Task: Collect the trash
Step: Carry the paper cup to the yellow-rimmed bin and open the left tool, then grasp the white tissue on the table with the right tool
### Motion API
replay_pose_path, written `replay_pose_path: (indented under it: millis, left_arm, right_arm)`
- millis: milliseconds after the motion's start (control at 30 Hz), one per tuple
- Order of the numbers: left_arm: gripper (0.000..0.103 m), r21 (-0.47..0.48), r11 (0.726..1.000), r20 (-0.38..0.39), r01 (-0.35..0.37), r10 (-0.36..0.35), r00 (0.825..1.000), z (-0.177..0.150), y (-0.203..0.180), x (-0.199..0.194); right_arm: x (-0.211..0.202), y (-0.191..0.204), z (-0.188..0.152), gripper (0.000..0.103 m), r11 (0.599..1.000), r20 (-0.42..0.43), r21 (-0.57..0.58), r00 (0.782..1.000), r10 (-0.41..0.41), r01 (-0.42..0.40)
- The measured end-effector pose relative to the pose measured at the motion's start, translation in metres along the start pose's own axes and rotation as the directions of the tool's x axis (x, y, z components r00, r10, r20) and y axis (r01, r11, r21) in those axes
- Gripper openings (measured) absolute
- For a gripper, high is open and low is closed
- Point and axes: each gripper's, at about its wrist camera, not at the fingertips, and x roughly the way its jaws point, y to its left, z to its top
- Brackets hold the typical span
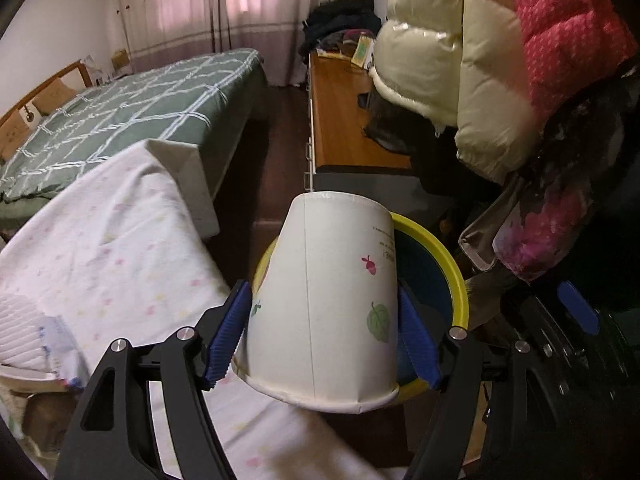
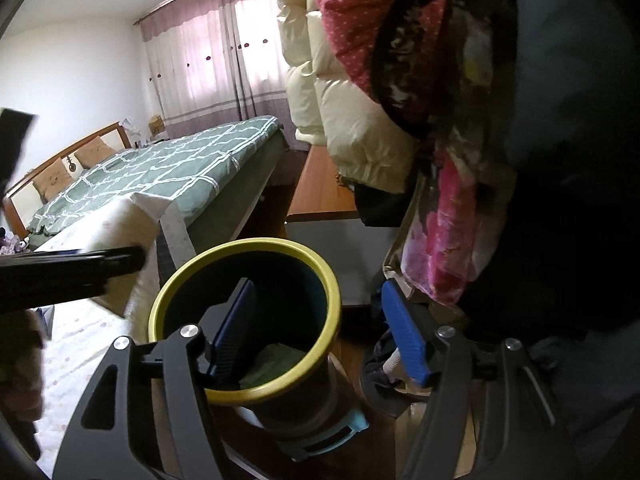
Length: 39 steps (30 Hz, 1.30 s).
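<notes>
Left wrist, left claw (image 1: 322, 332) pinching white leaf-printed paper cup (image 1: 324, 300), right claw (image 2: 320, 332) spread.

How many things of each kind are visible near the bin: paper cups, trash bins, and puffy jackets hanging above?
Paper cups: 1, the white paper cup, upside down between the left fingers
Trash bins: 1, the yellow-rimmed bin
Puffy jackets: 2, the cream jacket and the pink dotted jacket
Total: 4
</notes>
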Motion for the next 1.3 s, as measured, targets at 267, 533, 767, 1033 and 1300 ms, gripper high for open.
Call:
replay_pose_path:
  millis: [267, 533, 767, 1033, 1300]
  left_arm:
    - [0.090, -0.027, 0.999, 0.040, -0.032, 0.033, 0.999, 0.006, -0.004, -0.012]
    - [0.098, -0.125, 0.990, 0.209, -0.067, 0.092, 0.974, -0.022, 0.060, -0.127]
    - [0.098, -0.276, 0.931, 0.252, -0.240, 0.311, 0.916, -0.088, 0.150, -0.212]
    - [0.098, -0.479, 0.793, 0.175, -0.377, 0.507, 0.844, -0.178, 0.245, -0.277]
    - [0.098, -0.590, 0.675, 0.124, -0.443, 0.617, 0.777, -0.248, 0.296, -0.320]
  right_arm:
    - [-0.002, -0.011, 0.000, 0.066, 1.000, -0.001, 0.016, 1.000, -0.001, 0.001]
    - [-0.001, 0.022, -0.005, 0.067, 0.997, -0.025, -0.028, 0.997, 0.067, -0.067]
    - [-0.010, 0.083, -0.013, 0.067, 0.975, -0.056, -0.124, 0.982, 0.179, -0.185]
    - [-0.024, 0.177, -0.034, 0.067, 0.890, -0.157, -0.224, 0.917, 0.368, -0.396]
    - [-0.059, 0.280, -0.062, 0.067, 0.732, -0.276, -0.326, 0.800, 0.532, -0.599]
